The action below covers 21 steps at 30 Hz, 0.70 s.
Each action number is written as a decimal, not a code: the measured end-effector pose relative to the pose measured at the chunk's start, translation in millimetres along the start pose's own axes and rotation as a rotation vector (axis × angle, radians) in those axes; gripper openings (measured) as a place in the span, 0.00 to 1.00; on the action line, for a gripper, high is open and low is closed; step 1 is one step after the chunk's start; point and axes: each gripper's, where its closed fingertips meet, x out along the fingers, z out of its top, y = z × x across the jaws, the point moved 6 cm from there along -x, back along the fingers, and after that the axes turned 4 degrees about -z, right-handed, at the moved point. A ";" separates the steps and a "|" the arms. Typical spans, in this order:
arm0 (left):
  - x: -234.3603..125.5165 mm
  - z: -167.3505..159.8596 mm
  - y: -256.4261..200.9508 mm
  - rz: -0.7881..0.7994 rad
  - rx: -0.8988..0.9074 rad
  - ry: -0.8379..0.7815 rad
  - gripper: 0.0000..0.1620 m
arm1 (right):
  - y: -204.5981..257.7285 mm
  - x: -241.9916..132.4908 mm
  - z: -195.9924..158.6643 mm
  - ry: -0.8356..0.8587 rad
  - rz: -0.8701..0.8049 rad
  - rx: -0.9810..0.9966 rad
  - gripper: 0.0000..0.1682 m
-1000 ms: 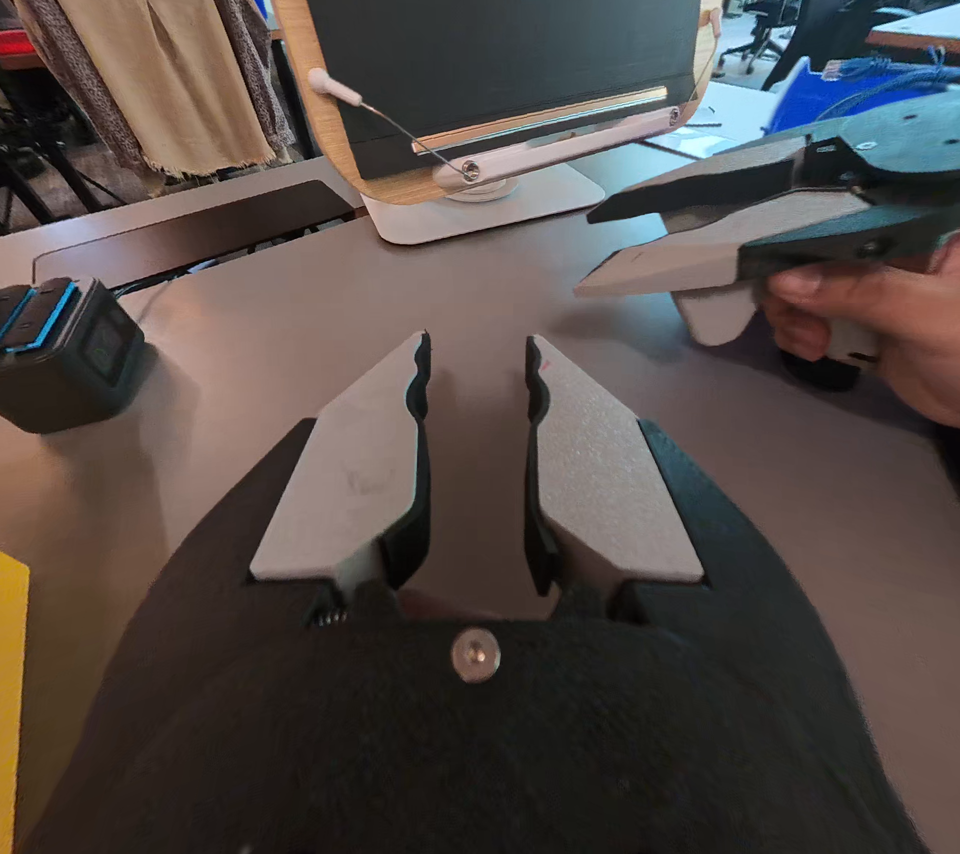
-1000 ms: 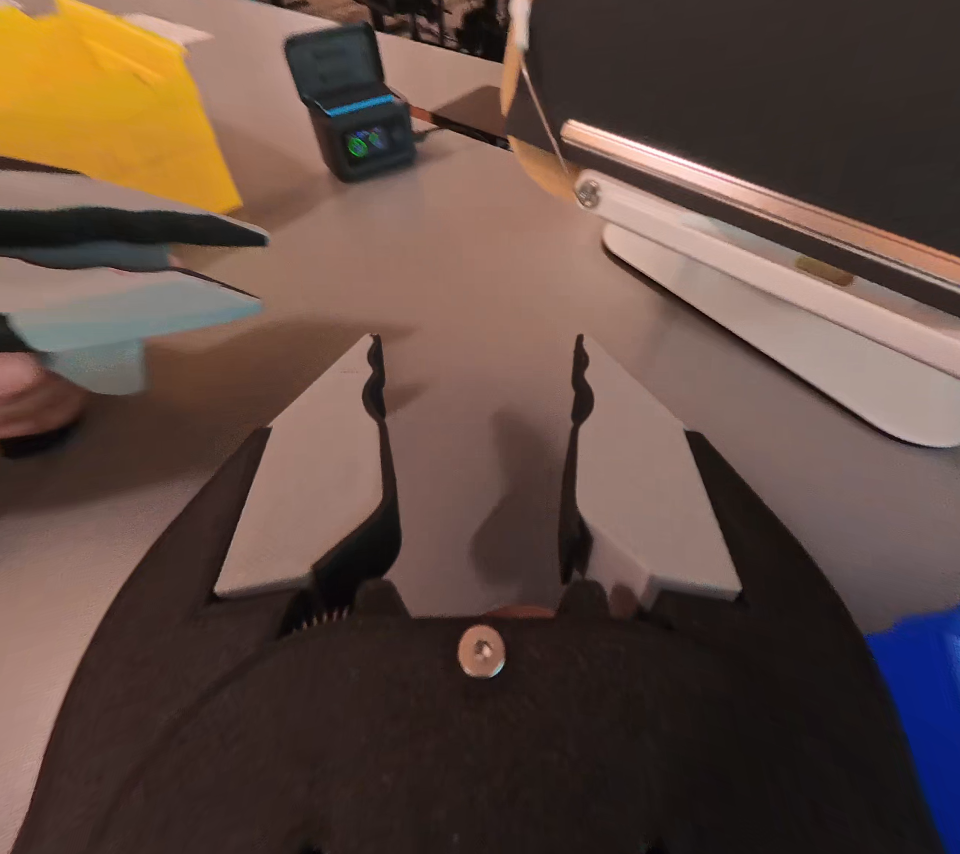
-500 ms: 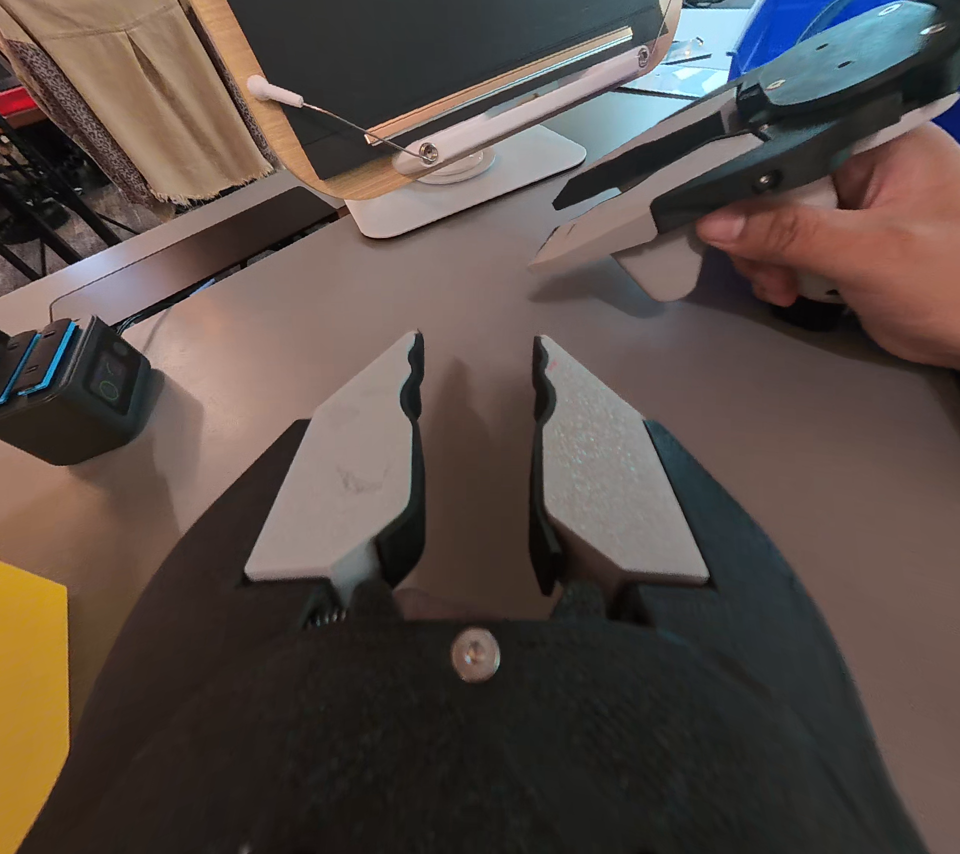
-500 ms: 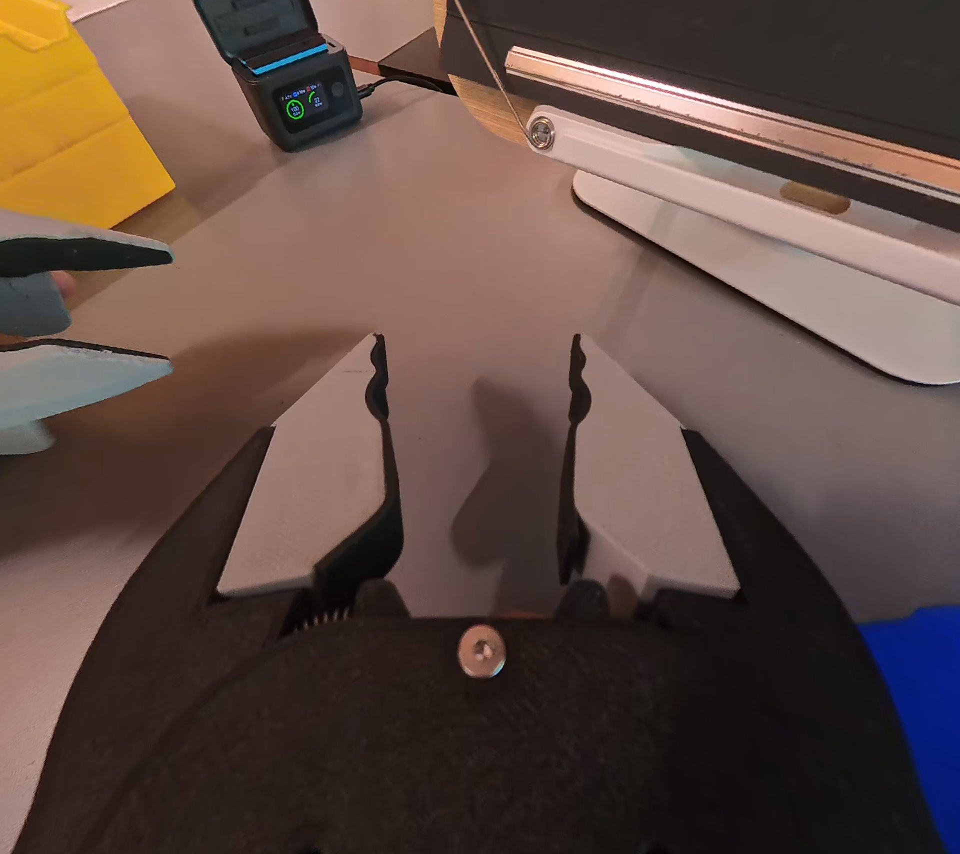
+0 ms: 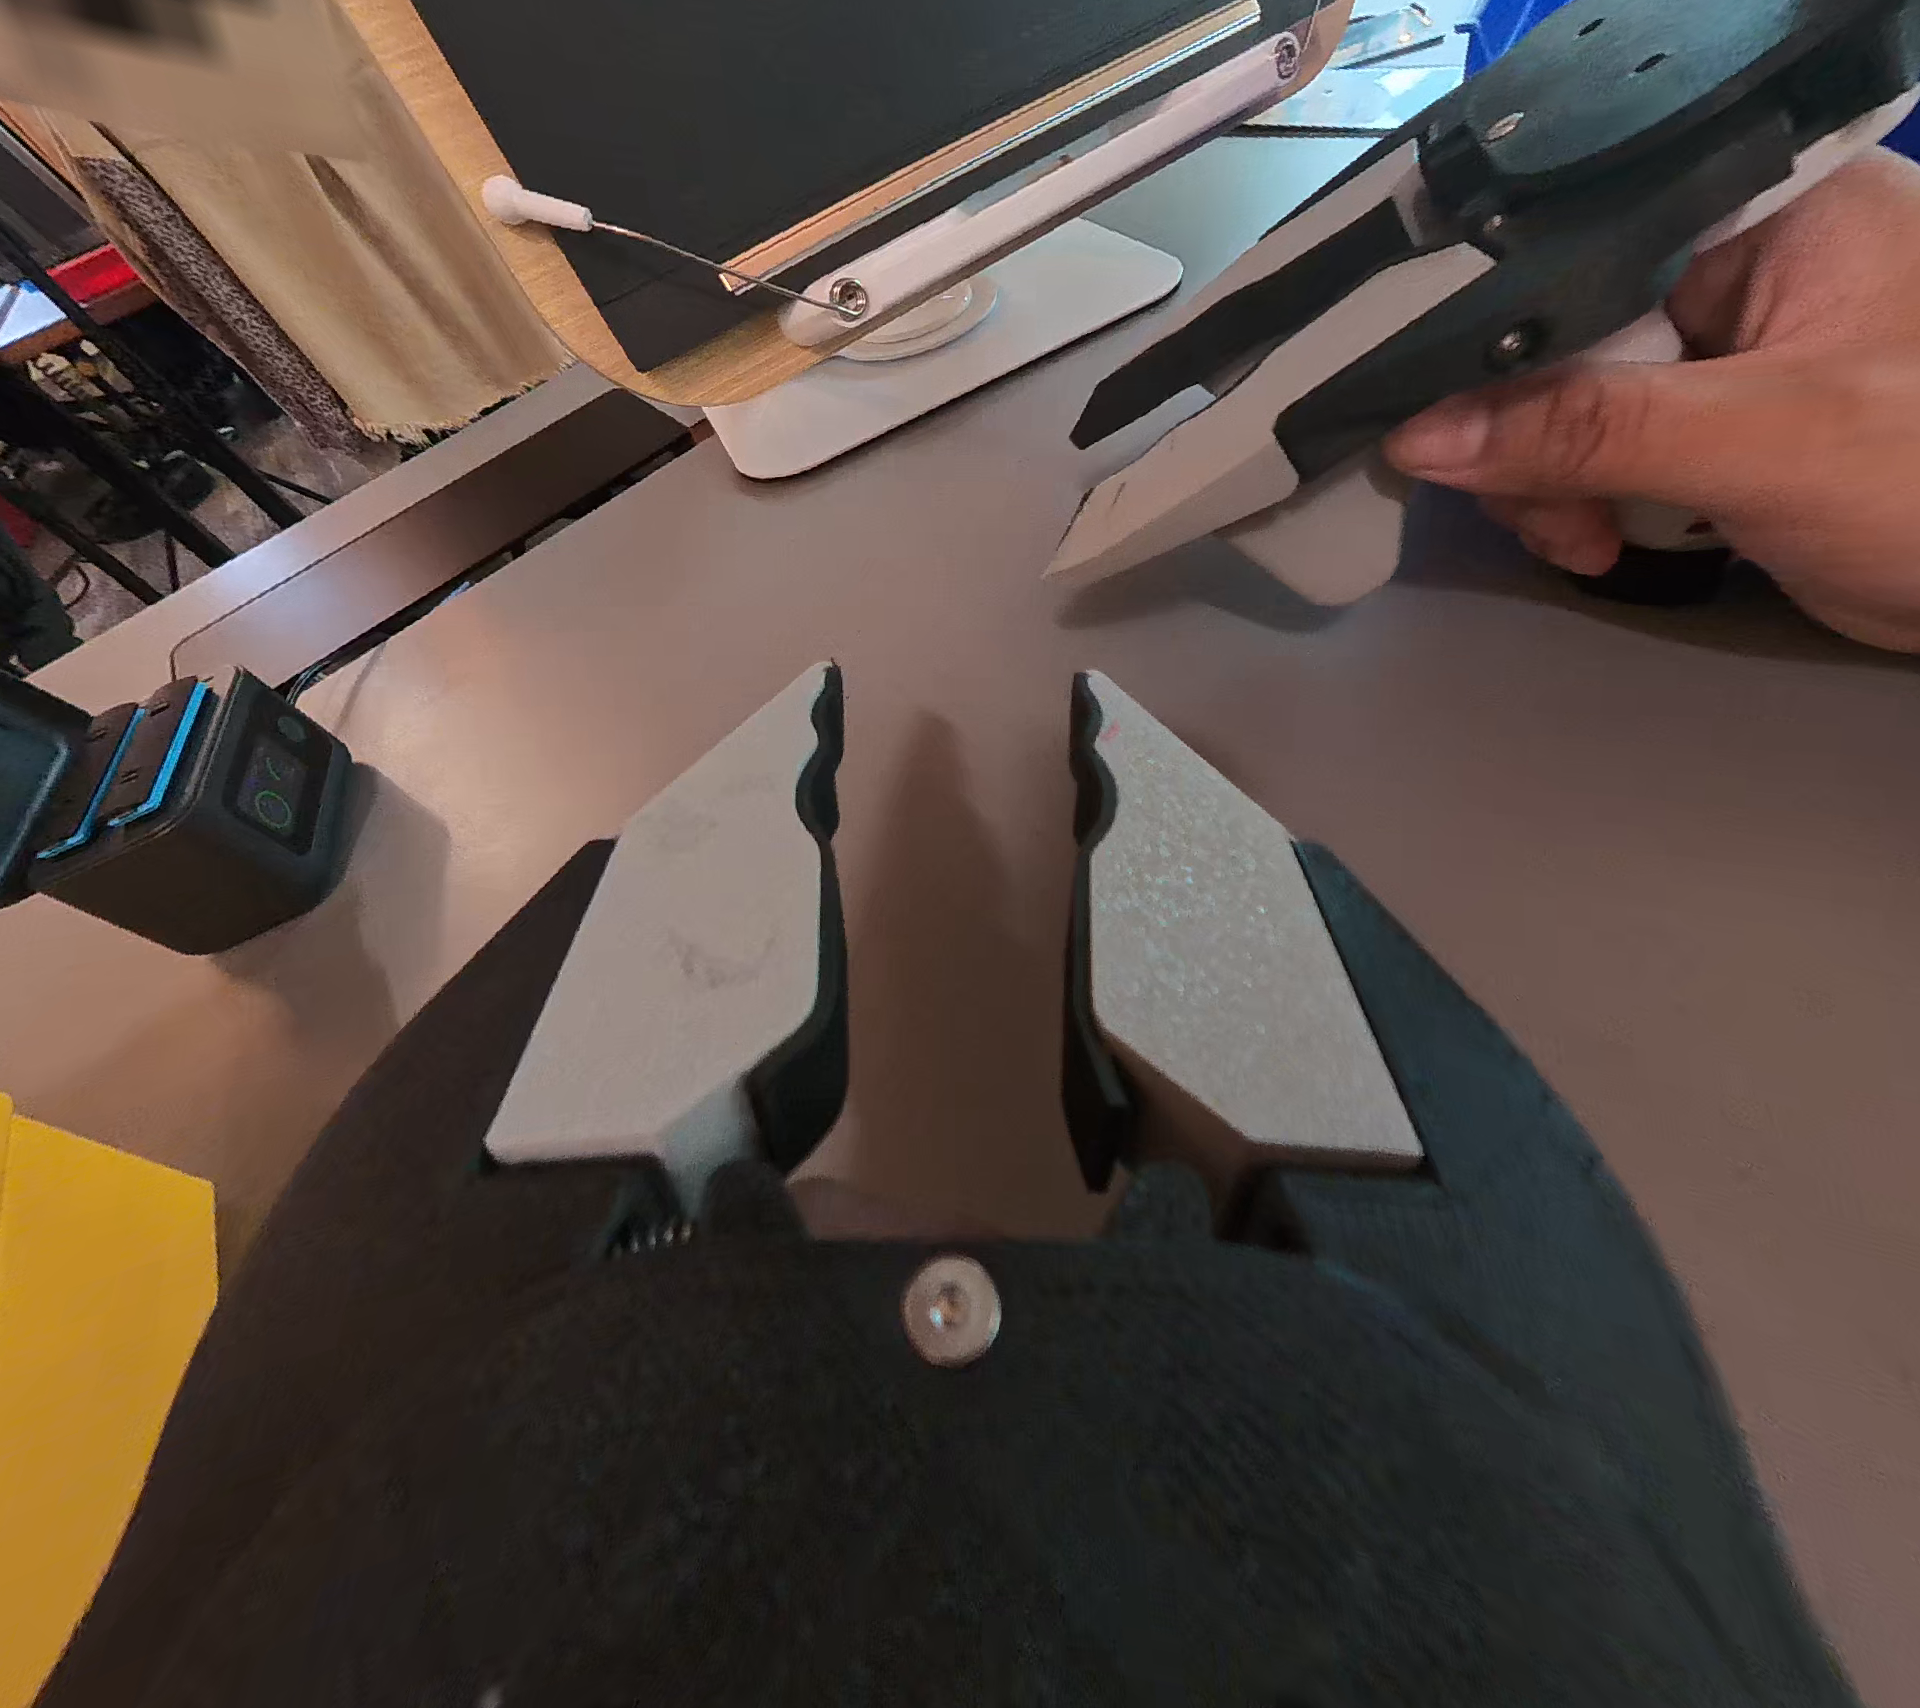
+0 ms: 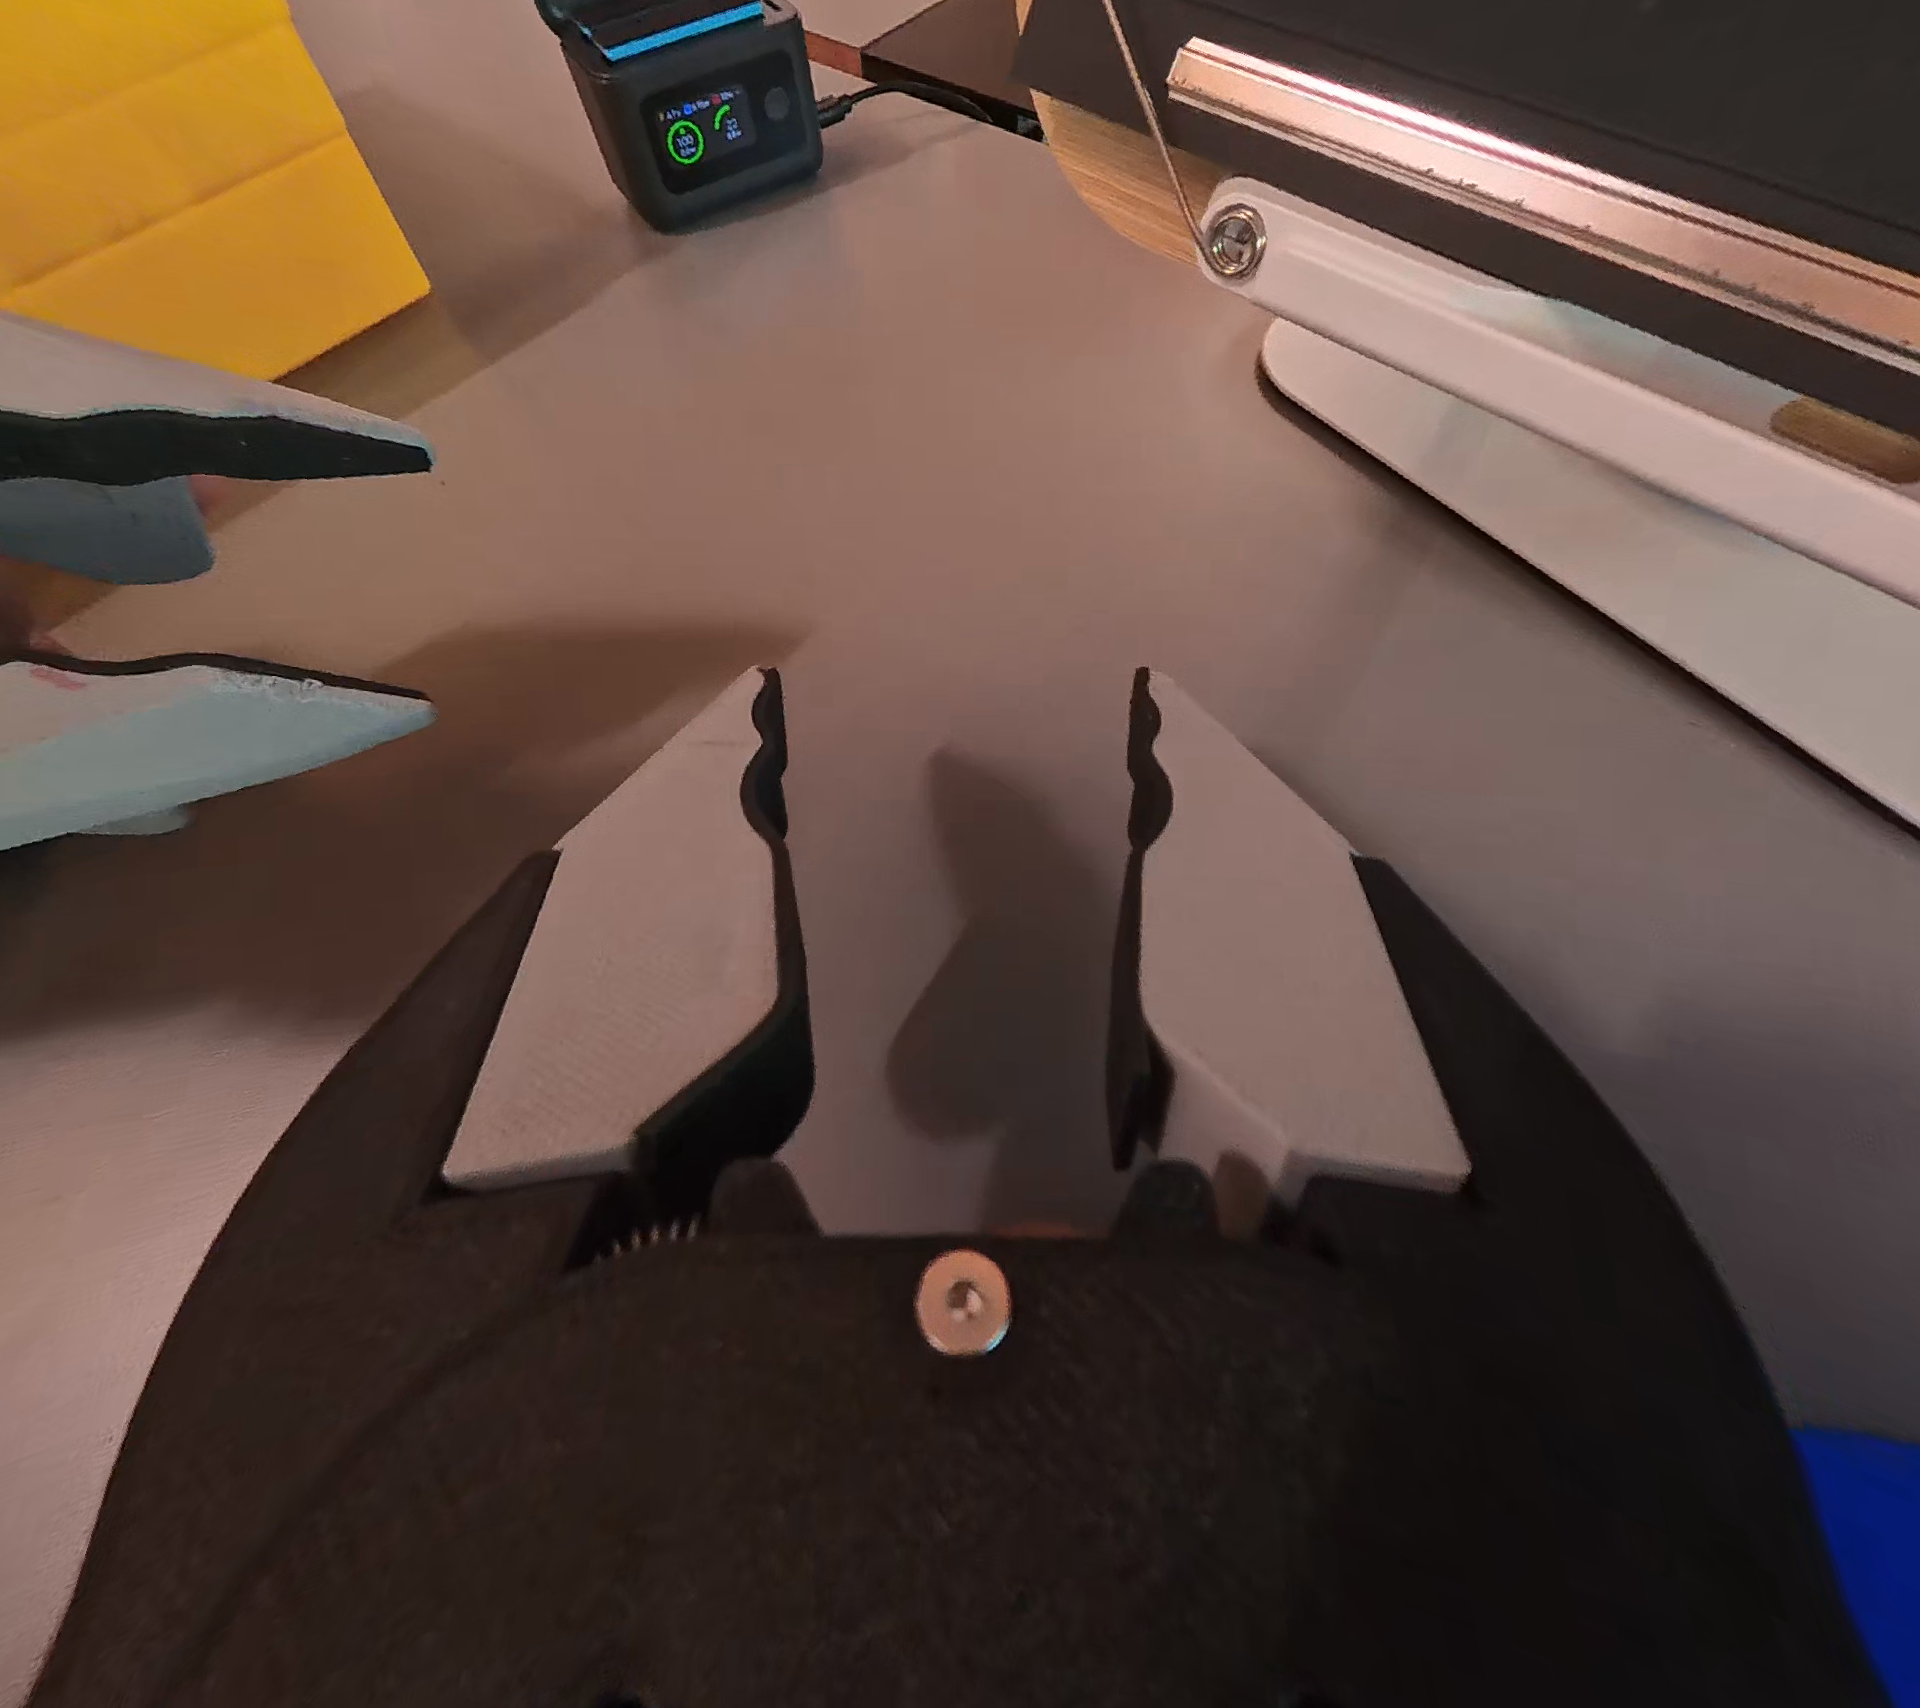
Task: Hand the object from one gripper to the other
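Note:
My left gripper (image 5: 954,679) is open and empty, low over the grey table (image 5: 1351,827). My right gripper (image 6: 954,679) is open and empty too, over the same table. In the left wrist view the right gripper (image 5: 1081,484) shows at the upper right, held by a hand (image 5: 1714,432), its jaws apart with nothing between them. In the right wrist view the left gripper's fingers (image 6: 260,453) reach in from the left edge, apart and empty. No object to hand over shows in either view.
A dark board on a white stand (image 5: 935,328) stands at the back of the table; it also shows in the right wrist view (image 6: 1558,370). A small black charger case (image 6: 691,89) with a lit screen sits to the left, next to a yellow bin (image 6: 177,131). Something blue (image 6: 1860,1554) lies at the right edge.
Both grippers stay open and empty. The right gripper has shifted nearer the stand and tilted downward; the left gripper's jaws have opened wider, seen in the right wrist view.

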 end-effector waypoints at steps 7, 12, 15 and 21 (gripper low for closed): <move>-4.7 -2.6 3.3 0.027 -0.017 0.008 0.26 | 2.9 2.4 1.9 -0.003 0.080 0.054 0.38; -9.8 -12.8 1.2 0.059 -0.137 0.107 0.28 | 8.3 4.1 1.0 0.013 0.092 0.013 0.37; -13.1 -24.0 -9.3 0.012 -0.193 0.217 0.33 | 11.6 5.3 0.2 0.024 0.097 -0.012 0.37; -38.9 -33.4 -31.8 0.038 -0.169 0.282 0.36 | 12.0 5.2 0.1 0.026 0.117 -0.002 0.37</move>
